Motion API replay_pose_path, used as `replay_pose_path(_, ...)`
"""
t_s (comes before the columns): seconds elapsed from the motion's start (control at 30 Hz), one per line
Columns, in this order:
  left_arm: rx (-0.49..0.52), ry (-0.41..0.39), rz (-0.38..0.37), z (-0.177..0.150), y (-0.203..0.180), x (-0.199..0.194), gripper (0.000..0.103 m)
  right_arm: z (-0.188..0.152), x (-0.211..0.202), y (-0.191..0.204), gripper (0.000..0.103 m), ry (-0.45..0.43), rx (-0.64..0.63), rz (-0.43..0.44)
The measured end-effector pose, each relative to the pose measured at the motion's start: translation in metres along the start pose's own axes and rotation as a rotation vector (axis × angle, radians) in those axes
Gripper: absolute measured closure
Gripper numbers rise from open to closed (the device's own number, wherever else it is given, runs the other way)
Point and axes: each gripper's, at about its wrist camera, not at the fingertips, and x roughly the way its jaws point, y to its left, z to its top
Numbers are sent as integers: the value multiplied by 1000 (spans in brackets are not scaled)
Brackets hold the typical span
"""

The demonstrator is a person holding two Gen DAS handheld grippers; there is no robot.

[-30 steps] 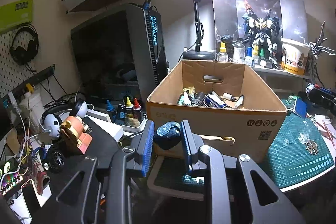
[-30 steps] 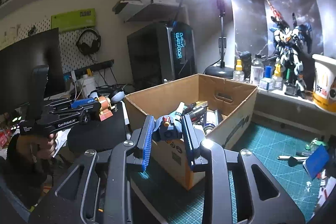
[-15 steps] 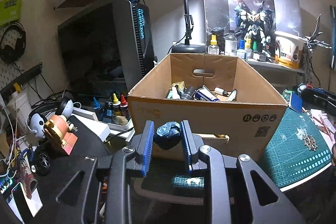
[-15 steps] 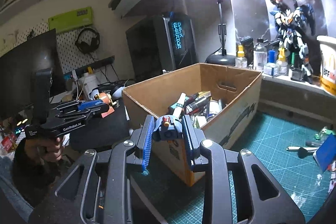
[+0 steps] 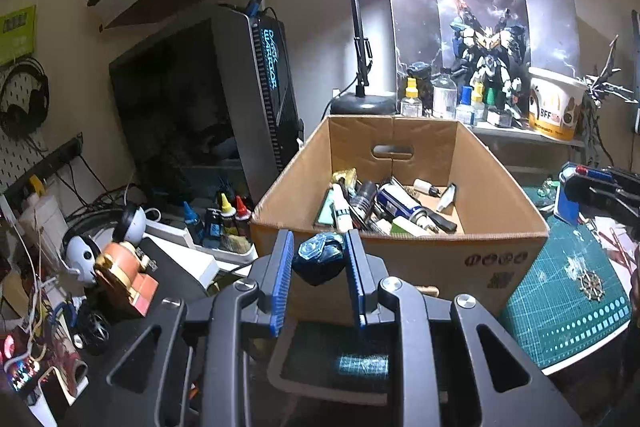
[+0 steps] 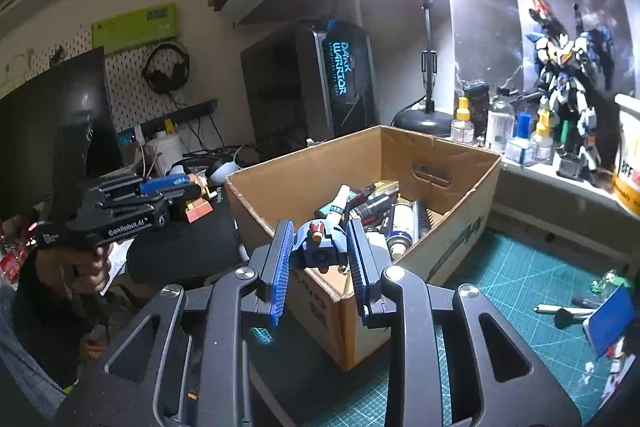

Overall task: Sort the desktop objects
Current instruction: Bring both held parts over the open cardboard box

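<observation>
Cardboard box [image 5: 400,259] stands on the desk, open-topped and part full of tubes, cans and bottles, which reads as the place where loose desk things are gathered. The left gripper [image 5: 318,263] pinches a dark crumpled lump [image 5: 319,259] just short of the box's near wall. The right gripper [image 6: 320,247] clamps a small blue robot figure part [image 6: 320,243] above the box's near corner, both apparently held up to clear the rim.

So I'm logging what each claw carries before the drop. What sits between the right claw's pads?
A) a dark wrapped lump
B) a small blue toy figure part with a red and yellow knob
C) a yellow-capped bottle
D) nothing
B: the right claw is shut on the blue toy part, held near the cardboard box; the dark wrapped lump is in the left claw.
</observation>
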Motion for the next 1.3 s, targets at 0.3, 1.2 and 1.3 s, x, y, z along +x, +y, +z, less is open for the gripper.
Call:
replay_pose_path(0.3,36,12,31,30,-4,26,77,24,10,-5,77,15,-32,5)
replay_pose_path(1.2,219,150,9,110,-33,112,77,110,112,-25,77,245,-127,-32)
replay_pose_path(1.3,238,180,1,119,-38,132,77,118,128,-34,77,280,-118,-49)
